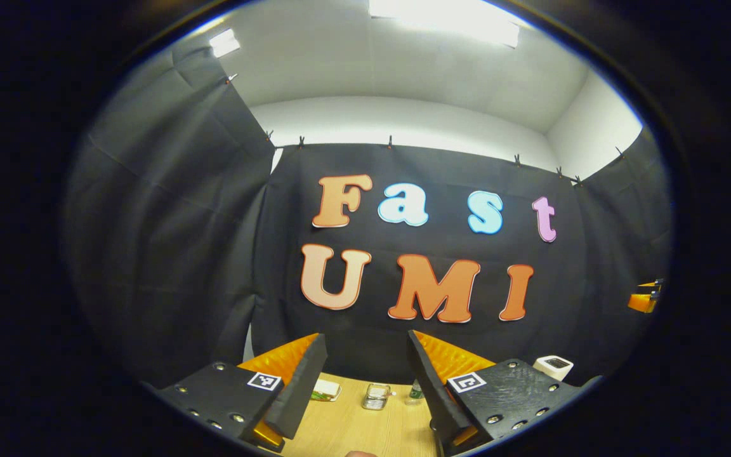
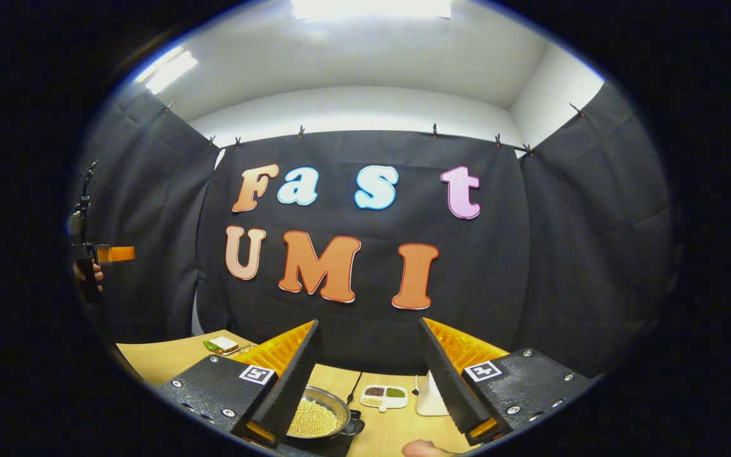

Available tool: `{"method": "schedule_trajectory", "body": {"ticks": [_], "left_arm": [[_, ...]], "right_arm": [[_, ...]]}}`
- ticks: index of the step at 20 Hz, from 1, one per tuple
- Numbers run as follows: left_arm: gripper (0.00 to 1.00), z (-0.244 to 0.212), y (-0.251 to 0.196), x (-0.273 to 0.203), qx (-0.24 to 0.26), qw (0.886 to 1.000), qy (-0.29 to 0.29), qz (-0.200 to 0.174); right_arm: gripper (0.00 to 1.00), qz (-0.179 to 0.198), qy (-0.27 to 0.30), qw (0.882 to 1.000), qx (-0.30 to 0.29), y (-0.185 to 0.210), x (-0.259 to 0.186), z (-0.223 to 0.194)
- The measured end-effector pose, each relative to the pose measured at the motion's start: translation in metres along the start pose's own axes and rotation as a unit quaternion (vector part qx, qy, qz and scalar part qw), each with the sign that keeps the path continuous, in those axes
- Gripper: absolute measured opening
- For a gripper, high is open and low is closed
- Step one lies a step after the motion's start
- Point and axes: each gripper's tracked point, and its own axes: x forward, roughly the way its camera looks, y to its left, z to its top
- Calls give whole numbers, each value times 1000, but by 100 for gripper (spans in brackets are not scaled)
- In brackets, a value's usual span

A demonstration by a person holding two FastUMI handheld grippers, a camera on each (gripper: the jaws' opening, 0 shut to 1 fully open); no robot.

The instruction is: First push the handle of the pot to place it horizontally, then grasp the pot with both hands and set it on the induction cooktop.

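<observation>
Wooden surface (image 2: 397, 431) lies low and near in the right gripper view, and on it, between that gripper's spread fingers (image 2: 289, 381), sits the pot (image 2: 318, 416): a shallow metal pan heaped with small pale yellow beads; it rests on a dark slab whose edge shows beneath it, though I cannot tell what that slab is; a short dark handle (image 2: 356, 425) juts from the pot's right side, pointing right and slightly near, so the long axis runs roughly left to right. The right gripper (image 2: 372, 374) is wide open and holds nothing. Just beyond the pot lies a small white divided tray (image 2: 384, 397) with dark brown, green and pale grains in separate compartments; right of it stands a white object partly hidden by the finger. Far left on the surface rests a small packet (image 2: 223, 345). At the far left edge a hand grips the left gripper (image 2: 96, 254), raised well above the surface.

In the left gripper view its own fingers (image 1: 299, 387) stand wide apart, empty; between them, farther off, sit a small metal rack (image 1: 376, 397), a flat packet to its left and a little bottle (image 1: 415, 393) to its right; a white box (image 1: 554, 367) stands far right.
</observation>
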Motion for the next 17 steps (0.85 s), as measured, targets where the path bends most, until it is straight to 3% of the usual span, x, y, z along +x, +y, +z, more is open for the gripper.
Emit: {"method": "schedule_trajectory", "body": {"ticks": [1, 4, 7, 8, 9, 12, 17], "left_arm": [[79, 8, 4, -3, 6, 1000, -4, 10], [79, 29, -7, -6, 23, 999, -31, 16], [80, 30, -35, -8, 25, 999, -43, -2], [80, 28, -41, -7, 26, 999, -45, -6], [80, 26, -45, -6, 24, 999, -48, -9], [80, 20, -55, -1, 14, 998, -53, -23], [79, 8, -63, 2, 20, 998, -49, -27]], "right_arm": [[98, -8, -7, 1000, -3, -4, -2, 12], [94, -15, -37, 999, 3, -13, -10, 44], [94, -28, -61, 998, 6, -24, -11, 58], [97, -29, -67, 997, 8, -26, -12, 61], [94, -23, -66, 998, 7, -25, -11, 58], [97, -3, -62, 998, 23, -27, -9, 51], [94, 0, -63, 998, 24, -32, 8, 40]]}}
